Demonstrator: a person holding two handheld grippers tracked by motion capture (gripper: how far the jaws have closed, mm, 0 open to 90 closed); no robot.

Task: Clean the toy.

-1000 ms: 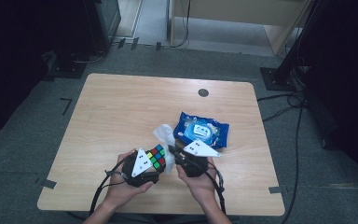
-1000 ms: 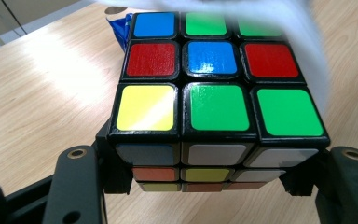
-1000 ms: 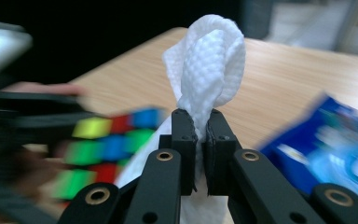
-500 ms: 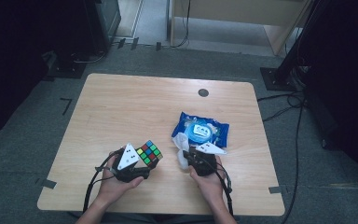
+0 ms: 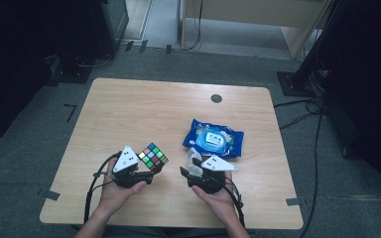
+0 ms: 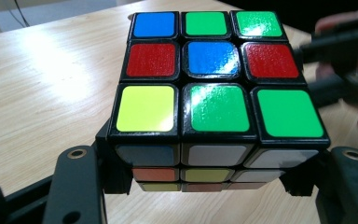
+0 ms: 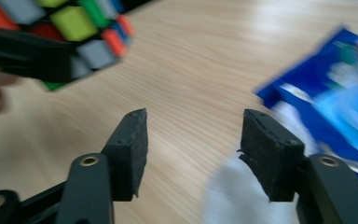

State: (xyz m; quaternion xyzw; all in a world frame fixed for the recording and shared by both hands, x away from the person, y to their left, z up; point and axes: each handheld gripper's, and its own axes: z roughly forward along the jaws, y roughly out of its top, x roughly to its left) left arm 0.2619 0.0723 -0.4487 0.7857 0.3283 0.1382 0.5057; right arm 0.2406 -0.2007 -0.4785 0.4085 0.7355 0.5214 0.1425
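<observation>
Multicoloured puzzle cube (image 6: 214, 88) is clamped by the left gripper (image 5: 151, 173); the right gripper (image 7: 193, 149) is spread, nothing held.

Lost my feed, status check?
Left hand-held gripper shut on Rubik's cube. Right hand-held gripper open, white wipe beneath. Blue wipes pack beside.

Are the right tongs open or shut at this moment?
Open. In the right gripper view the right tongs show two black jaws standing apart with bare table between them, gripping nothing; a white wipe lies beneath.
</observation>
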